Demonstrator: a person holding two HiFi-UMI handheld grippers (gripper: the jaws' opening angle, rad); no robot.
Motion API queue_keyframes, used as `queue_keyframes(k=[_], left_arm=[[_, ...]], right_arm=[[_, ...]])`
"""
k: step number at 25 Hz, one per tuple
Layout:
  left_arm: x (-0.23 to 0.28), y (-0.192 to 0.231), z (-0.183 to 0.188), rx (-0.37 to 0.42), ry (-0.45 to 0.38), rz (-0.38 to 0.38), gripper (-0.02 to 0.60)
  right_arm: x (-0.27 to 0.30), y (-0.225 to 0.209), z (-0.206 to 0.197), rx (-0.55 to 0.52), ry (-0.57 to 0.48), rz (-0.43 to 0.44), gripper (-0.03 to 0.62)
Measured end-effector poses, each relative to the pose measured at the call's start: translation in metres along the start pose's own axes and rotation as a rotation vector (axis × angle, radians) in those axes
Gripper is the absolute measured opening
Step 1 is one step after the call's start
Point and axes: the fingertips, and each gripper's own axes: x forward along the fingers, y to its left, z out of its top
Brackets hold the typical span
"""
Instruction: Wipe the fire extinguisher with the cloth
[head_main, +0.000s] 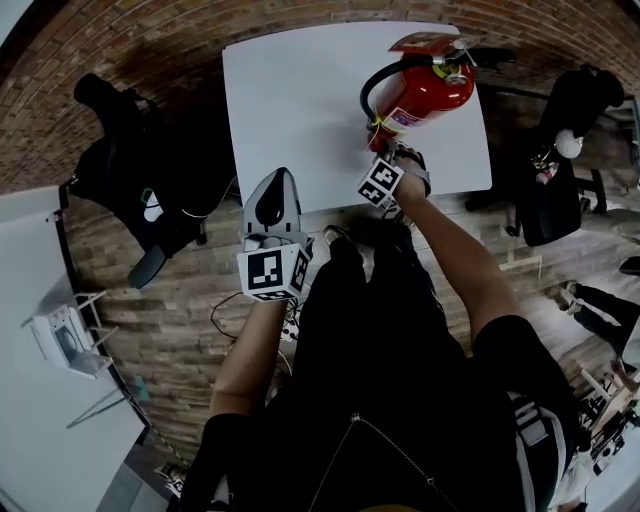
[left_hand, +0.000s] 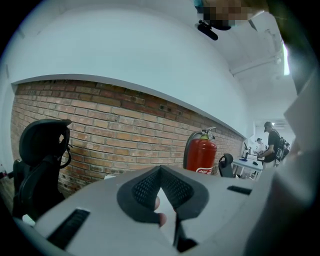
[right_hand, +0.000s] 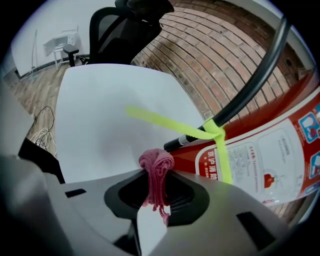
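**Pink cloth at the extinguisher's lower body**

Head view: the red fire extinguisher (head_main: 425, 95) is sitting on the white table (head_main: 290, 110) at about 1 o'clock. The right claw (head_main: 386, 160) is pressing in at its lower end, while the left claw (head_main: 278, 190) is hanging back at the table's near edge, around 11 o'clock, well apart from the cylinder.

Left gripper view: the left claw (left_hand: 160, 172) is pinched together on nothing. The extinguisher (left_hand: 201, 155) is standing upright at 2 o'clock in front of a brick wall (left_hand: 100, 130).

Right gripper view: the right claw (right_hand: 157, 187) is clamping a bunched pink cloth (right_hand: 157, 172), which is bulging out above the pads. The extinguisher's labelled body (right_hand: 280, 150) is filling 3 o'clock, just beside the cloth. Its black hose (right_hand: 250, 85) is running along it under a yellow-green strap (right_hand: 200, 131). Whether cloth and cylinder are touching, I cannot tell.
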Motion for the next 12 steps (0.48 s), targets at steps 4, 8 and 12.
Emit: queue_keyframes(k=[4,8,12], left_arm=[[-0.001,0.004,-0.003,-0.001,0.008,0.004,0.009],[-0.003,0.007,-0.006,0.0,0.014,0.007,0.009],[-0.007,0.009,-0.005,0.001,0.012,0.009,0.009]], right_arm=[[0.013,0.005,-0.001,0.008,0.022,0.012,0.101],[0.018,0.006,0.0,0.005,0.028,0.01,0.101],[0.008,-0.002,0.004,0.017,0.021,0.006,0.101]])
